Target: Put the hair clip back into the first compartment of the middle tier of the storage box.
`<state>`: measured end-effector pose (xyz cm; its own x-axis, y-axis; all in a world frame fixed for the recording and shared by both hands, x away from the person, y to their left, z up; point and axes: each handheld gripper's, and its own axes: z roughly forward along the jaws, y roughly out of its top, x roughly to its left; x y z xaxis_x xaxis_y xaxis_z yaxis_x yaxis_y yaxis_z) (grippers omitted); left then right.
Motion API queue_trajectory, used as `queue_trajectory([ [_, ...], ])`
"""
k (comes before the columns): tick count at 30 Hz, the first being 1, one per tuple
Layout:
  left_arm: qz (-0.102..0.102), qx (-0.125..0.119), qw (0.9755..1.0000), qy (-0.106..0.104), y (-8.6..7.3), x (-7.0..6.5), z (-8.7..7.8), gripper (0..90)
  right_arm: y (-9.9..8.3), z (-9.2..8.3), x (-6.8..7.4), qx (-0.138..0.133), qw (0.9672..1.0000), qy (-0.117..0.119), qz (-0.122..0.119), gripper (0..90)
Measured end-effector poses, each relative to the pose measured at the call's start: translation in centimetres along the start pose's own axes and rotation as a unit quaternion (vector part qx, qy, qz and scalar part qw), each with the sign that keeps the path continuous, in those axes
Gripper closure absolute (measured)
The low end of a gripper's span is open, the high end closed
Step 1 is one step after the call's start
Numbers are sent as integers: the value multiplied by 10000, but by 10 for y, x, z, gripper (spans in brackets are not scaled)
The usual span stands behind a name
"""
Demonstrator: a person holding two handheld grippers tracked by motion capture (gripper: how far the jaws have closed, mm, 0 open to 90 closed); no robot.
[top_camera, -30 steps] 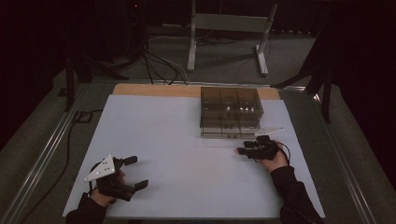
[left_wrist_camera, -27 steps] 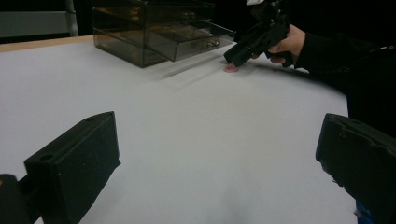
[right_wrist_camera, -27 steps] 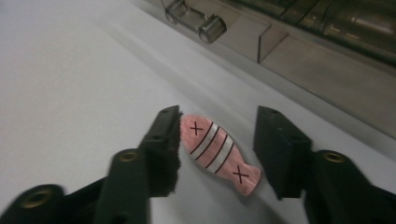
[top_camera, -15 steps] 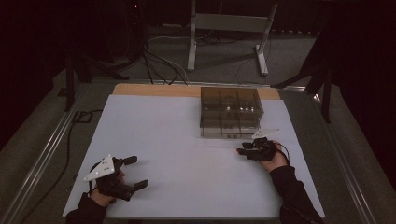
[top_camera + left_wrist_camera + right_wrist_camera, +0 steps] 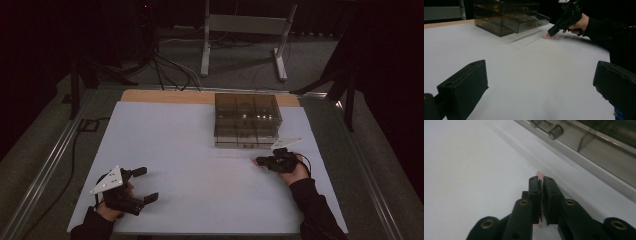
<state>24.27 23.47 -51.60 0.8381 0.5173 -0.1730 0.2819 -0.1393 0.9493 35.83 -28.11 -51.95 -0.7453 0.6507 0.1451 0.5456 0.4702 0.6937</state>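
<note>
A: Thin pink flat piece (image 5: 539, 175) sits on the white tabletop (image 5: 200, 150), just in front of the smoky clear drawer box (image 5: 246, 120). Right tongs (image 5: 540, 180) just closed edge-on around it.

B: Risk: shallow pinch, could slip on lifting. Right hand low, tongs tilted down; left tongs (image 5: 142, 185) open, idle.

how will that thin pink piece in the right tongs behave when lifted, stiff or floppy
The pink piece looks wafer-thin between the shut right tongs, so probably light and possibly bendy. It lies flat on the white table, so it is unlikely to roll. A thin edge may slip.
</note>
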Motion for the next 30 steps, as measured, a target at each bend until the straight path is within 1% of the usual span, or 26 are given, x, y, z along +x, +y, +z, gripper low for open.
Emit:
queue_trajectory([
  [2,13,-2,10000,-1,0,0,0,5,1,0,3,38,10000,14,-26,861],
  [5,8,4,10000,3,0,0,0,5,1,1,6,88,9999,-28,-66,860],
  [9,11,4,10000,0,0,0,0,5,0,5,10,182,9998,-54,-98,815],
  [11,7,6,10000,5,0,0,0,5,0,8,12,268,9995,-84,-145,816],
  [14,14,-1,10000,0,0,-1,0,4,-1,9,13,277,9994,-115,-159,827],
  [16,5,6,10000,3,0,0,0,5,0,9,15,309,9991,-195,-231,842],
  [24,17,16,10000,5,0,-1,1,5,2,7,16,311,9993,-84,-173,851],
  [28,11,41,10000,1,0,0,1,4,3,5,18,319,9993,-54,-205,852],
  [30,18,31,10000,-6,0,-1,1,5,4,5,19,307,9994,-16,-170,852],
])
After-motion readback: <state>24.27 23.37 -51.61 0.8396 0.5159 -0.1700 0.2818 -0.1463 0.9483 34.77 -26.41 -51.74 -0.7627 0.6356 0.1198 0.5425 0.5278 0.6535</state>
